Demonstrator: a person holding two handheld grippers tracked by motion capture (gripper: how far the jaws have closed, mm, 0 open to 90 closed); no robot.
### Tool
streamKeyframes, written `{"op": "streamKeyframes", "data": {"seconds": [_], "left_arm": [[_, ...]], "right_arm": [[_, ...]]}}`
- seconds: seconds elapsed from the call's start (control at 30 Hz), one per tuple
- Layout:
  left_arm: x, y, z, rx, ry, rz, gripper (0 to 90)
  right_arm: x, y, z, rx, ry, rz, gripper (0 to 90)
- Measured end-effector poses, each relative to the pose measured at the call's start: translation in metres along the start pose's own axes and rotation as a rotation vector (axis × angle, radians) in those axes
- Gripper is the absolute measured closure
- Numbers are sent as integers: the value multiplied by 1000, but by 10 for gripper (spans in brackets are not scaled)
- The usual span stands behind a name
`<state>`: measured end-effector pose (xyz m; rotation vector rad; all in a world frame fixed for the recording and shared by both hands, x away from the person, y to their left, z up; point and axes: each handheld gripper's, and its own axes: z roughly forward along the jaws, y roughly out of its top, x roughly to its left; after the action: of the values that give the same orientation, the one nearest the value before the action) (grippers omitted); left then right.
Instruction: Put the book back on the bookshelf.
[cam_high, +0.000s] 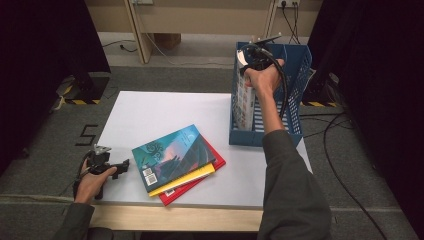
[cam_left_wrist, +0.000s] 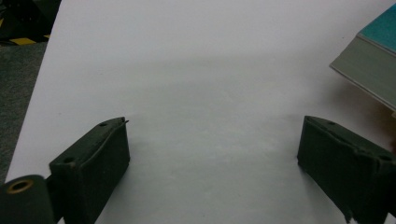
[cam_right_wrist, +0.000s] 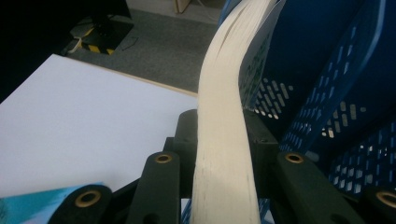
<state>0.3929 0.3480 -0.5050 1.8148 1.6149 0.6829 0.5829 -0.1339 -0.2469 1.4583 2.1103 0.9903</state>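
The right tongs (cam_right_wrist: 223, 140) pinch a thin, flexing book (cam_right_wrist: 224, 154) by its cream page edge, holding it upright inside the perforated blue plastic basket (cam_high: 295, 107) at the bench's (cam_high: 150, 112) two o'clock corner. The left tongs (cam_left_wrist: 212, 154) rest spread and empty at eight o'clock, beside a stack of glossy books (cam_high: 175, 160).

Grey sleeves (cam_high: 292, 195); black grippers, left (cam_high: 125, 164) topped by grey three-cornered plate; brass-ringed screw holes; black cable (cam_high: 283, 85) trailing right.
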Motion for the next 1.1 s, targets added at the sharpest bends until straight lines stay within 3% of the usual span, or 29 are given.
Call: {"op": "streamKeyframes", "data": {"seconds": [0.1, 0.4, 0.53, 0.77, 0.87, 1.1], "left_arm": [[0, 0, 0, 1, 1, 0, 79], [0, 0, 0, 3, 3, 0, 78], [-1, 0, 0, 2, 4, -1, 77], [0, 0, 0, 1, 3, 0, 77], [0, 0, 0, 1, 3, 0, 77], [0, 0, 0, 0, 3, -1, 76]], "right_arm": [[1, -4, -3, 14, 11, -22, 711], [-4, -19, -12, 31, 50, -30, 673], [-5, -23, -16, 10, 70, -20, 665], [-7, -27, -23, 4, 119, -23, 573], [-8, -33, -32, -13, 136, -51, 551], [-13, -49, -40, -23, 184, -59, 500]]}}
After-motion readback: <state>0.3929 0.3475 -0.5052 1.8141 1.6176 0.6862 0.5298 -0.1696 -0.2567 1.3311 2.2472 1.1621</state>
